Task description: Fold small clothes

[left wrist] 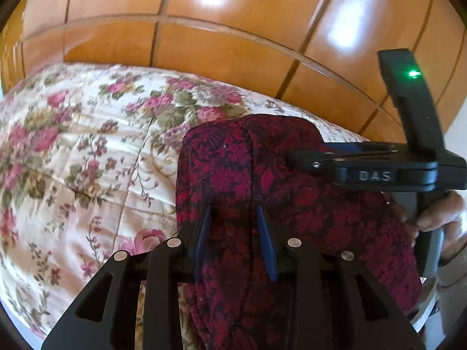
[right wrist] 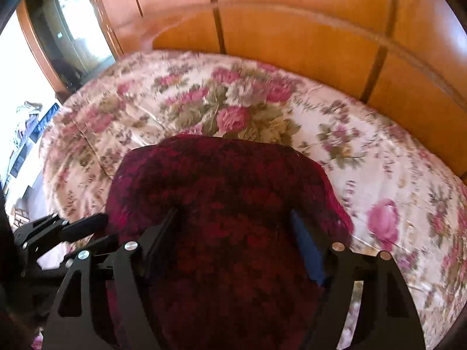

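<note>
**Folding under way, garment already doubled on the bed**

Spreading across both views, the floral bedspread is the landmark; a wooden headboard rises behind it. On the bedspread, toward its near edge, lies the dark red patterned garment, already compact with a rounded far edge and a seam or fold line running down it, so at least one fold looks done. Final folds and smoothing seem left. The right gripper hangs over the garment's middle, fingers spread wide with cloth between them but not visibly squeezed. The left gripper sits over the garment's near-left part, blue fingers narrowly parted around a ridge of cloth; whether they truly pinch it I cannot tell.
</note>
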